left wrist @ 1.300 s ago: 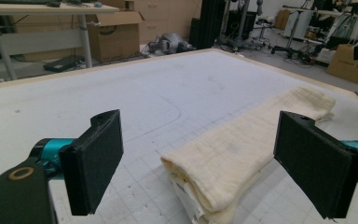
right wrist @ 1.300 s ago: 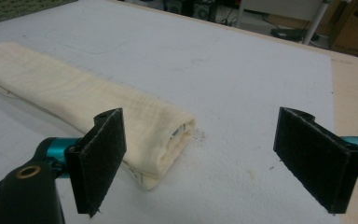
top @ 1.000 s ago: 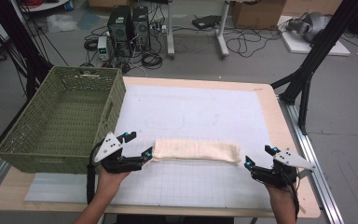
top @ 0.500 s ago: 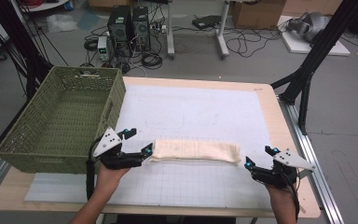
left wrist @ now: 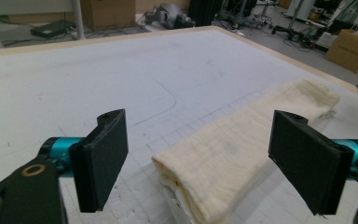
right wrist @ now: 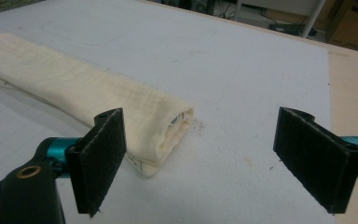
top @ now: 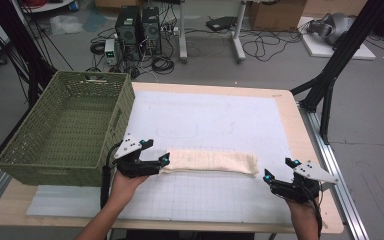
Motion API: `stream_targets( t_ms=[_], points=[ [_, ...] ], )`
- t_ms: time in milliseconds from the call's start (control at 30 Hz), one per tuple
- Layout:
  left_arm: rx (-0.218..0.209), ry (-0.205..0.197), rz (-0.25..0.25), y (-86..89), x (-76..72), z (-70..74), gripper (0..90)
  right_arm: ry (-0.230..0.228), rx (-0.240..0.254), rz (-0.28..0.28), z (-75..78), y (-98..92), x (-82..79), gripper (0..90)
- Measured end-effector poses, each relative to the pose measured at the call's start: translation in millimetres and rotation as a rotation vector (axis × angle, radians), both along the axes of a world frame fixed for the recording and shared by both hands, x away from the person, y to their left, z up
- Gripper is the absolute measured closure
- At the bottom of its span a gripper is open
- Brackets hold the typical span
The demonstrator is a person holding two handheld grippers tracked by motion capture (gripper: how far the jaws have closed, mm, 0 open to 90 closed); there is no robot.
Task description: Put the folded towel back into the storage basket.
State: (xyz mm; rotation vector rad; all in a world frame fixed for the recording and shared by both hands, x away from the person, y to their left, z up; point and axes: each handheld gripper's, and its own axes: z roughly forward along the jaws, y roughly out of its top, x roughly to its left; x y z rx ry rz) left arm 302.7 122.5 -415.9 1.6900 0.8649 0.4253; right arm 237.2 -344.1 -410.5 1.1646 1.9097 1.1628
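We note the left tongs [top: 164,161] have crept right to the folded cloth [top: 210,162], jaws spread round its end; right tongs [top: 275,175] unmoved, spread, just beside it. Pickup likely.

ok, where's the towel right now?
High view: the towel lies folded on the white mat near the front, between the open left gripper and right gripper, right of the basket.

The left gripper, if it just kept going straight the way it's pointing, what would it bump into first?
Most likely the cloth. The left gripper is open, and the folded end lies just ahead between its jaws. How near is hard to judge, though in the high view it seems almost touching.
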Motion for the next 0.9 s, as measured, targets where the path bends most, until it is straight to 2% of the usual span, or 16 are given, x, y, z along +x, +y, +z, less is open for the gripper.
stream_targets(
  t_ms=[133, 367, 700, 833, 900],
  points=[
    [0.012, 0.005, 0.002, -3.2, 4.4, -3.8, 23.2, 0.001, -0.002, -0.001, -0.2, -0.7, -0.6, 15.5],
    [0.039, 0.059, 0.005, -3.9, 10.7, -9.7, 26.1, 0.009, -0.007, 0.001, -1.5, 0.6, -0.7, 15.5],
    [0.075, 0.097, -0.003, -7.2, 15.2, -16.2, 29.3, 0.010, -0.012, 0.004, -2.2, 1.1, 0.1, 15.5],
    [0.087, 0.127, -0.009, -8.9, 16.6, -18.5, 31.7, 0.012, -0.011, 0.004, -2.4, 1.3, 0.4, 15.5],
    [0.099, 0.156, -0.014, -11.9, 17.4, -20.9, 32.7, 0.015, -0.009, 0.005, -2.6, 1.8, 0.7, 15.5]
  ],
)
